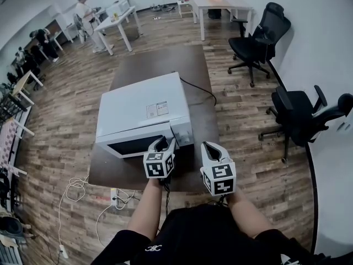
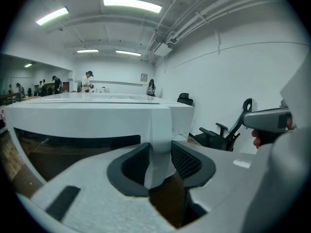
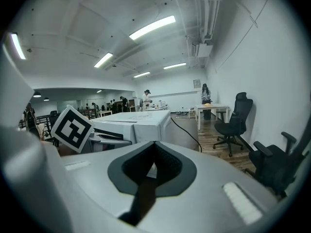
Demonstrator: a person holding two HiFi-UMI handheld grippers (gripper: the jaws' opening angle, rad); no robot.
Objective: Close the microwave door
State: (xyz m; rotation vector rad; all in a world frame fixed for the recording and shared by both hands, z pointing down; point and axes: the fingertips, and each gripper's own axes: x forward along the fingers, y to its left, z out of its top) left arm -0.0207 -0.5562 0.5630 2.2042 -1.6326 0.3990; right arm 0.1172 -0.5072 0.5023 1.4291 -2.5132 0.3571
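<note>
Tabletop [image 1: 160, 65] dark brown, bare behind the white microwave [image 1: 140, 106] and in a narrow strip along its right side; near edge right under both grippers, wooden floor [image 1: 66, 109] open all round. Microwave door [image 1: 135, 146] with dark window turned toward the person, seemingly a little ajar in the left gripper view, free edge at the right. Black power cable [image 1: 199, 88] trailing from the rear across the table and off its right side. Black office chair [image 1: 256, 37] by the right wall, second chair [image 1: 300, 115] nearer along it, both well apart from the table. White cables and a power strip [image 1: 114, 195] on the floor below the near-left corner; white tables [image 1: 218, 3] and a standing person [image 1: 85, 10] far back. Left gripper [image 1: 164, 142] pointing forward and slightly down from a bare forearm, jaws closed on the door's free edge, pads against both its faces. Right gripper [image 1: 211, 147] level beside it, just right of the microwave's front corner and not touching it, jaws together with nothing between them.
</note>
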